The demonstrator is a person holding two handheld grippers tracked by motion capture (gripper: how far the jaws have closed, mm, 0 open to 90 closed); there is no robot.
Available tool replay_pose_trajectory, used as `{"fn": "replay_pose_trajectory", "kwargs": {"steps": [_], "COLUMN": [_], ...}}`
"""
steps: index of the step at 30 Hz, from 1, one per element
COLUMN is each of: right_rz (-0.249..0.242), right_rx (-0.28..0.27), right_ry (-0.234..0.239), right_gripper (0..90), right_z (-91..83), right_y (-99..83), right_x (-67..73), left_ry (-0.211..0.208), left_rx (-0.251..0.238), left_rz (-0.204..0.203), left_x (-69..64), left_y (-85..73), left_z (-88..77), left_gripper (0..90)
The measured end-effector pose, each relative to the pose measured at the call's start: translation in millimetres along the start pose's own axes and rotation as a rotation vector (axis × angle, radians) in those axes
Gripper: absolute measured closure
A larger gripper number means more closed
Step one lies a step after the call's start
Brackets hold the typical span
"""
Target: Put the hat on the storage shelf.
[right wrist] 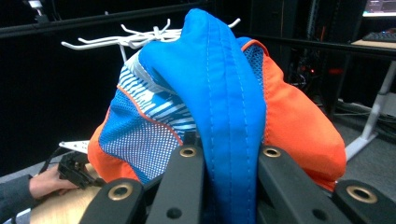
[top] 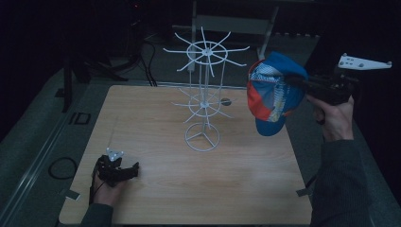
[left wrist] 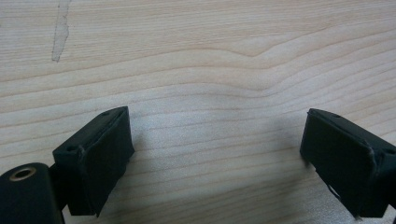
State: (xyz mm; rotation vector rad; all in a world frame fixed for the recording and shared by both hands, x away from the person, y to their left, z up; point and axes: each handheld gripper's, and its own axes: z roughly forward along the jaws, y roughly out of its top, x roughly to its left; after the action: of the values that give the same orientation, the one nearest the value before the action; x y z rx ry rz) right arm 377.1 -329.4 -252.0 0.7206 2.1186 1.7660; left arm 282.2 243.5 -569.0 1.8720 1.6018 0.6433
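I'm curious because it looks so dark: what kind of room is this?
Probably a lab or workshop for recording tasks. A wooden table stands in a dark room, cables trail on the floor behind it, and desks with a keyboard stand farther off.

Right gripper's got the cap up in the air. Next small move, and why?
Probably carry the cap leftward toward the white wire rack. The right gripper is shut on its fabric, holding it beside the upper ring of hooks, apart from them. The left gripper rests open on the table.
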Motion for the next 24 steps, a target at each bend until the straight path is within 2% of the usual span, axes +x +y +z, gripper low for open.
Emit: {"fn": "replay_pose_trajectory", "kwargs": {"steps": [11, 24], "right_rz": [0.005, 0.002], "right_rx": [-0.032, -0.041], "right_ry": [0.037, 0.046], "right_gripper": [86.0, 86.0], "right_z": [-3.1, -3.8], "right_y": [3.2, 4.3], "right_x": [3.8, 4.2], "left_ry": [0.000, -0.001], "left_rx": [0.000, 0.000], "left_rz": [0.001, 0.002], "left_x": [-0.2, -0.3], "left_y": [0.1, 0.2], "left_z": [0.1, 0.2], "left_gripper": [9.8, 9.8]}}
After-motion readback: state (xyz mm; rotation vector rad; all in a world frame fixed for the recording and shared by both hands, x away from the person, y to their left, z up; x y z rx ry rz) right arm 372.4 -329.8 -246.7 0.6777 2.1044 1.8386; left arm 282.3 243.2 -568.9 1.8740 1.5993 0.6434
